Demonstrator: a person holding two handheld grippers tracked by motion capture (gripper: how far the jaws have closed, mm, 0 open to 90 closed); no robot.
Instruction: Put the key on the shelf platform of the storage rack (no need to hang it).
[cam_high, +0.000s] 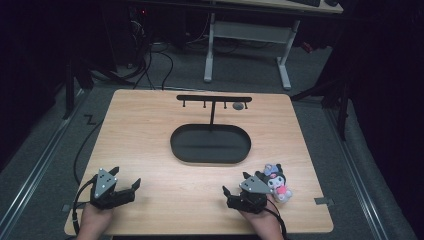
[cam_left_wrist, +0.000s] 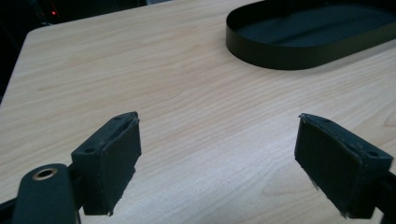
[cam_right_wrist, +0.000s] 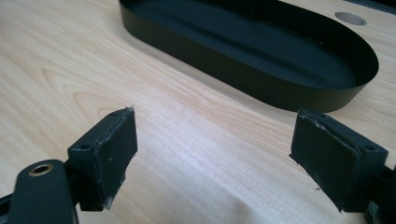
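Resting low over the wooden table (cam_high: 165, 150), both grippers sit on the near side of the black oval tray (cam_high: 210, 144), which serves as the landmark at the table's middle. The left gripper (cam_high: 131, 184), held in a hand (cam_high: 92, 220), lies well apart from the tray toward its near left; its jaws stand wide apart with nothing between them. The right gripper (cam_high: 231, 189) lies near the tray's near right end, jaws likewise spread and empty. A small plush toy (cam_high: 276, 181) lies just beside the right gripper, to the near right of the tray. A black T-shaped stand (cam_high: 213, 100) rises from the tray's far edge.
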